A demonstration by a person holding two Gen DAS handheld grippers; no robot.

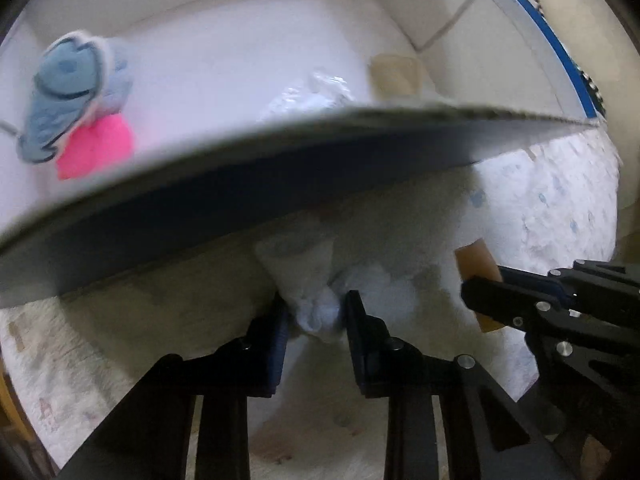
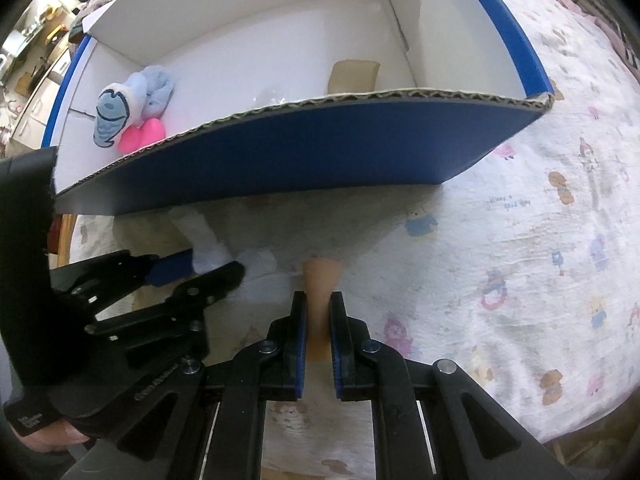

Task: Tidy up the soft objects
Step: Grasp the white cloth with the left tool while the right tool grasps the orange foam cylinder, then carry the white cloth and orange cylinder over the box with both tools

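My left gripper (image 1: pixel 316 308) is shut on a white soft plush piece (image 1: pixel 316 312) just in front of the blue cardboard box (image 1: pixel 240 184); it also shows in the right wrist view (image 2: pixel 212 270). My right gripper (image 2: pixel 319 306) is shut on a tan soft pad (image 2: pixel 320 292), low over the printed blanket; it shows in the left wrist view (image 1: pixel 480 280) holding the tan pad (image 1: pixel 476 260). Inside the box lie a blue fish plush (image 2: pixel 114 114), a pink soft object (image 2: pixel 144 136), a tan cushion (image 2: pixel 354 76) and a clear crinkly bag (image 1: pixel 308 96).
The box's near wall (image 2: pixel 320 148) stands right ahead of both grippers, its white interior (image 2: pixel 260 48) open at the top. A white blanket with cartoon prints (image 2: pixel 520 240) covers the surface to the right. Room clutter shows far left (image 2: pixel 36 40).
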